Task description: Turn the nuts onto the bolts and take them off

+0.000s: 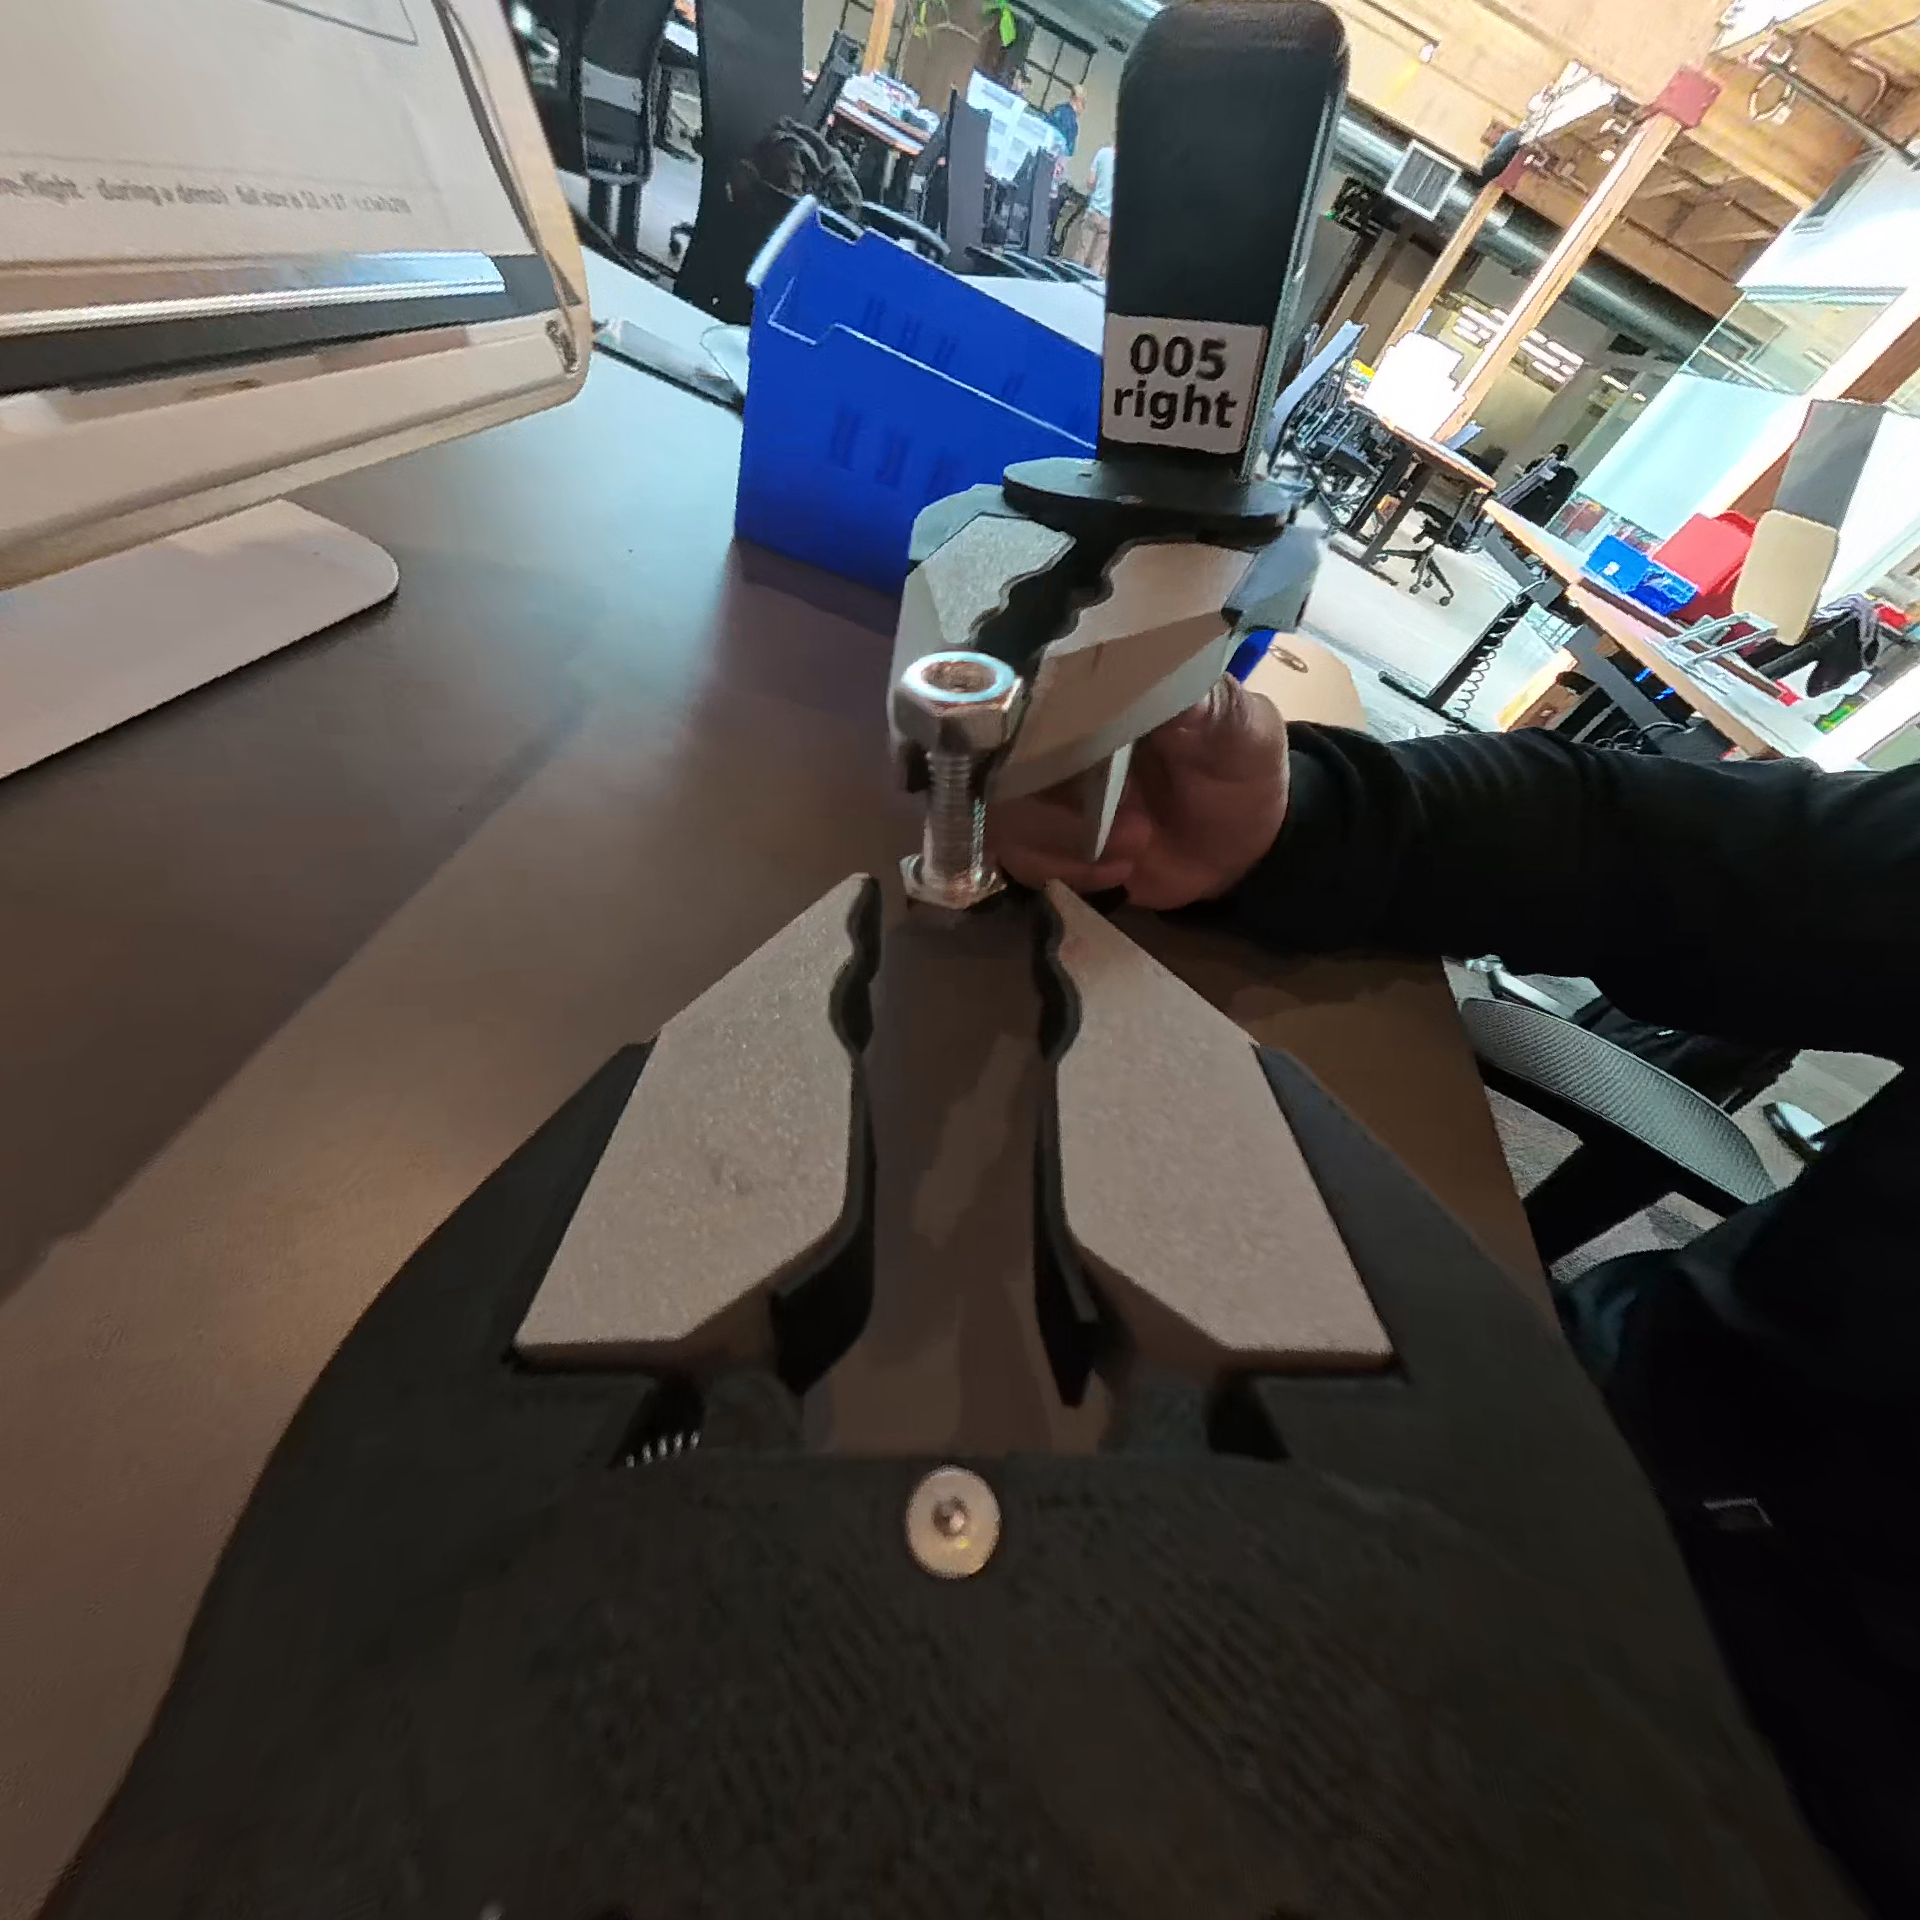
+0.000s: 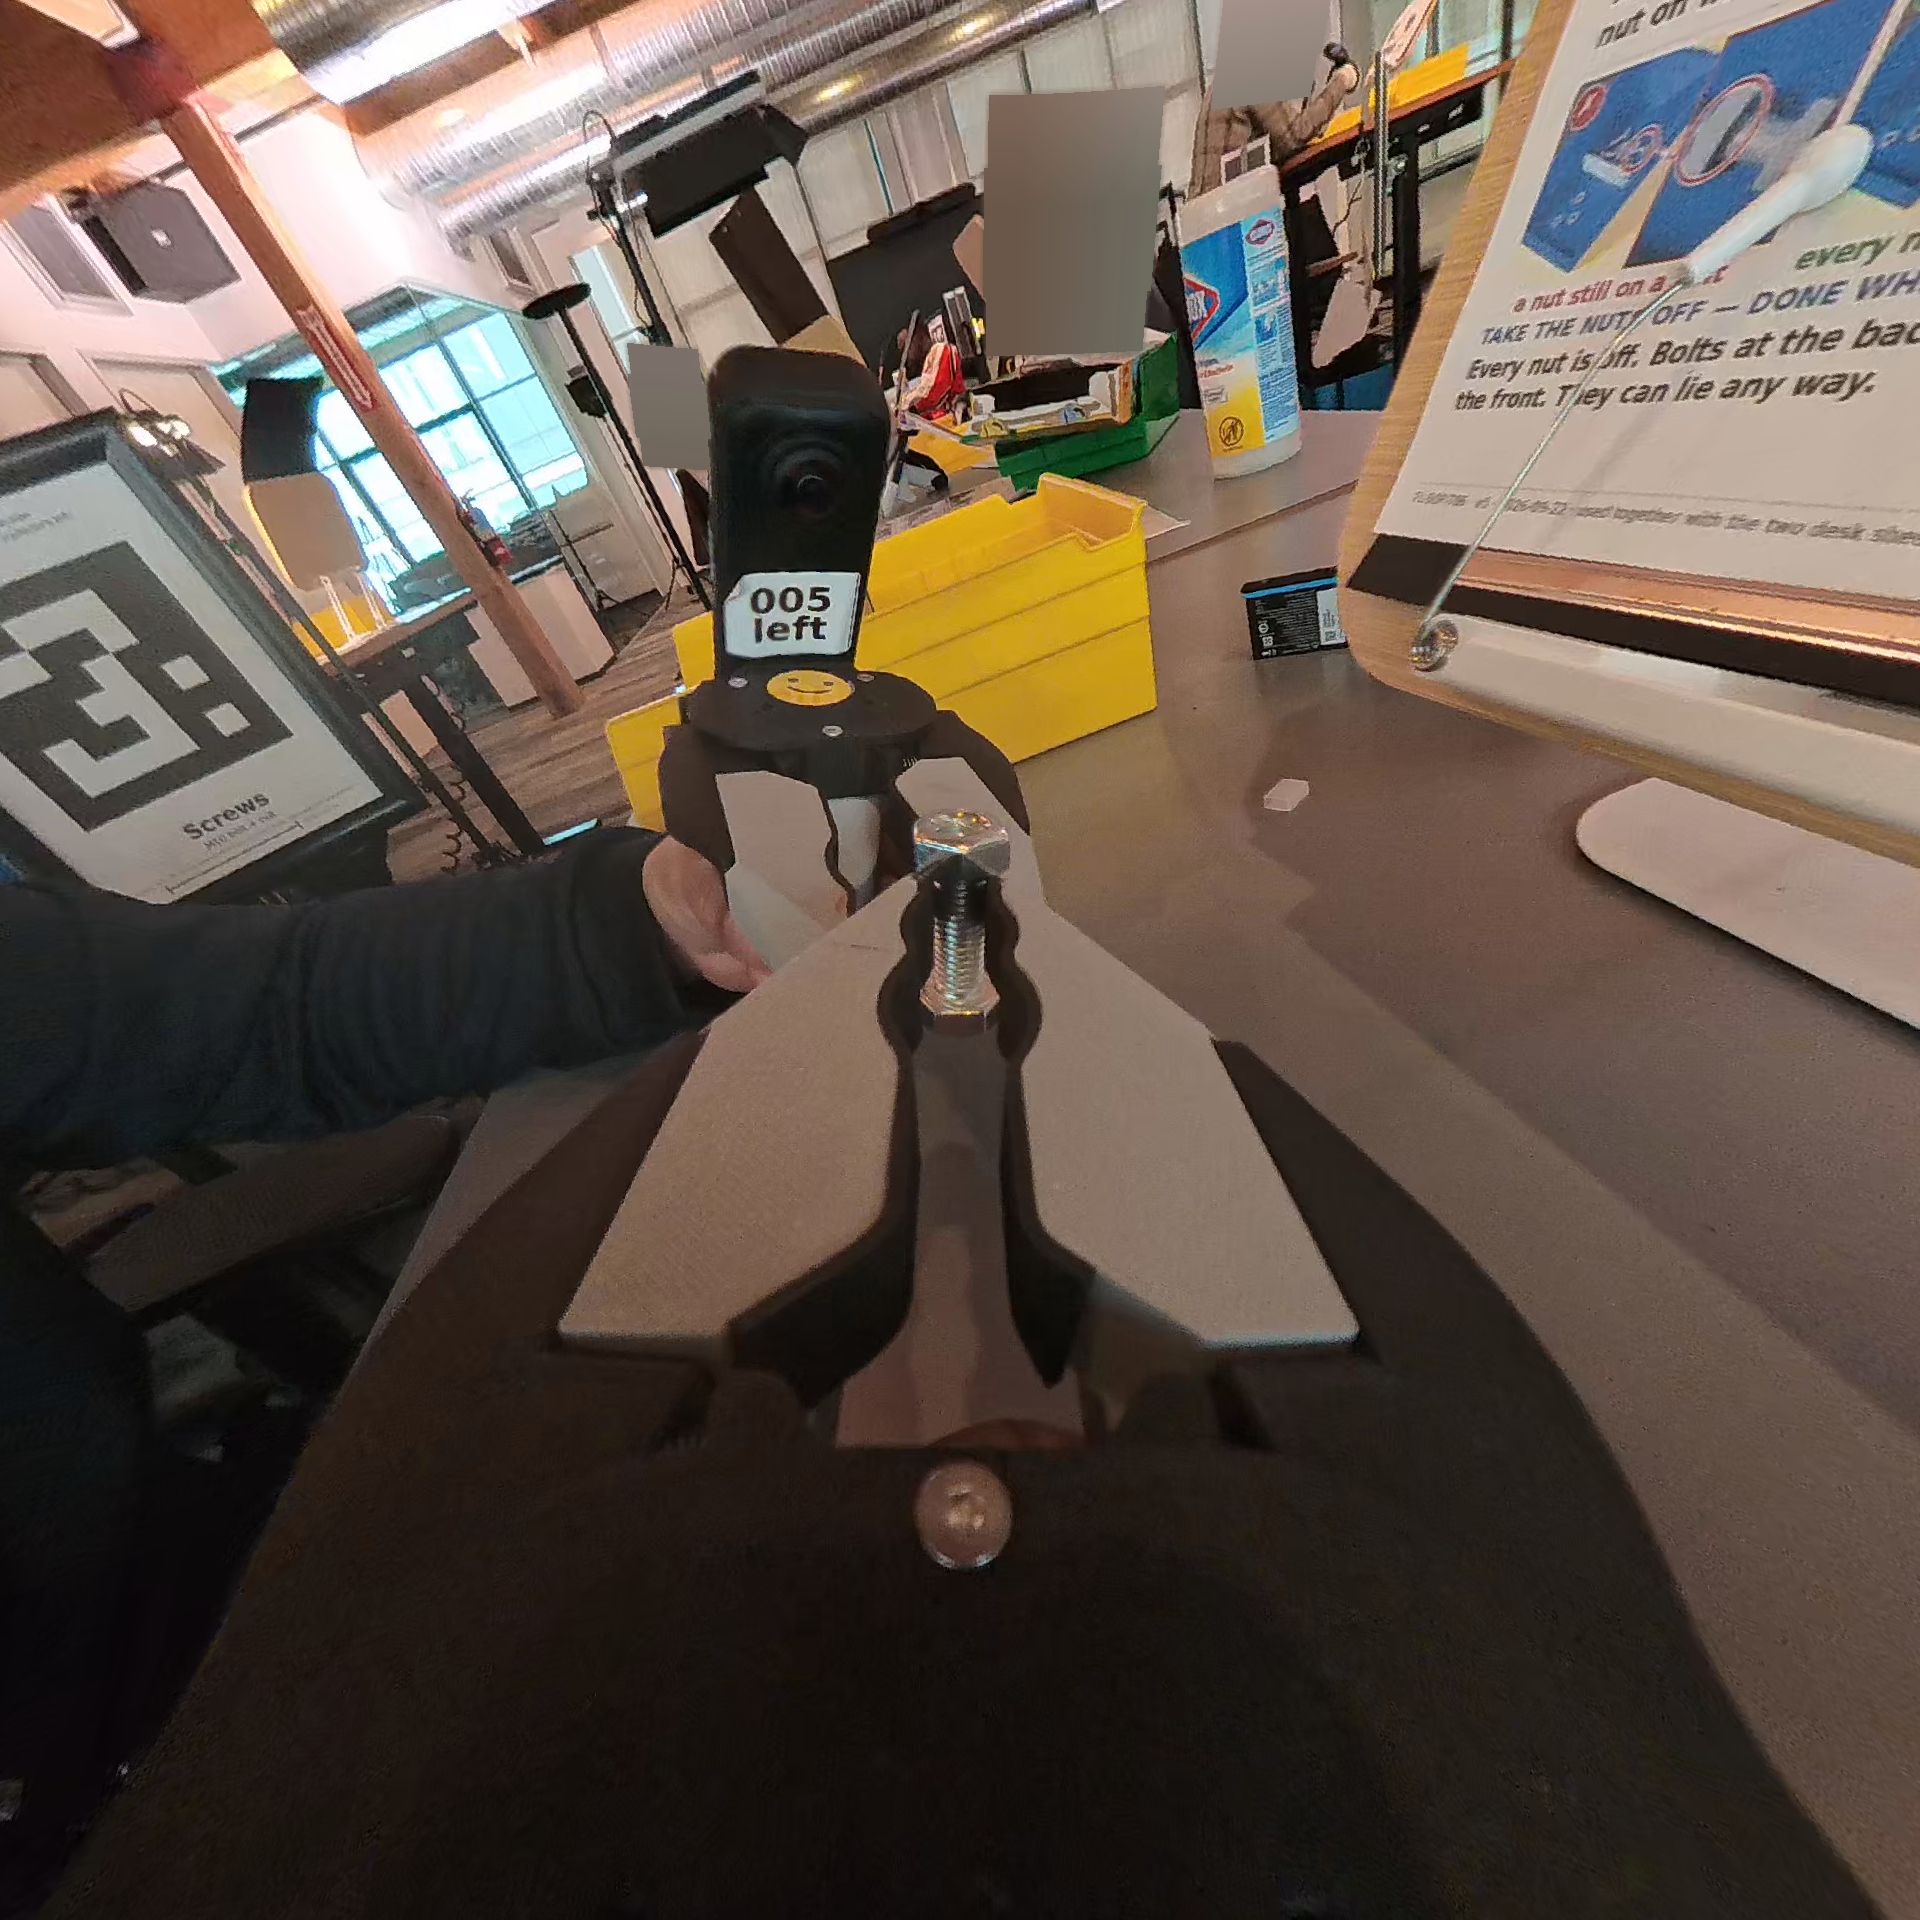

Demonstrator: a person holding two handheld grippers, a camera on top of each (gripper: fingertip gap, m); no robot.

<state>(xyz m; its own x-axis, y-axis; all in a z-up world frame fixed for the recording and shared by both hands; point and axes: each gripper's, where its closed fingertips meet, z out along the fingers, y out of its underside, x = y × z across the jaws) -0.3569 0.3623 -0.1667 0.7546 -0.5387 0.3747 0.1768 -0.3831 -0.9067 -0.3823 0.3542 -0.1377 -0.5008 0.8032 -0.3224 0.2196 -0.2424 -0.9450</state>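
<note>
A silver bolt (image 1: 954,805) stands upright on the dark table (image 1: 520,831) with its head down. A hex nut (image 1: 958,698) sits at the top of its thread. My right gripper (image 2: 956,906) is shut on the bolt's shaft (image 2: 954,951), just below the nut (image 2: 961,842). It also shows in the left wrist view (image 1: 987,758), coming in from the right with a hand behind it. My left gripper (image 1: 961,896) is open and empty, low on the table, its tips either side of the bolt head. In the right wrist view it (image 2: 842,883) sits just behind and left of the bolt.
A white stand (image 1: 156,623) holding an instruction sheet (image 2: 1714,312) is on the far side of the table. A blue bin (image 1: 904,416), a yellow bin (image 2: 997,613), a wipes canister (image 2: 1242,332) and a small black box (image 2: 1294,613) stand farther back. A framed sign (image 2: 156,665) is off the table edge. Less than 4 cm separates the two grippers' tips.
</note>
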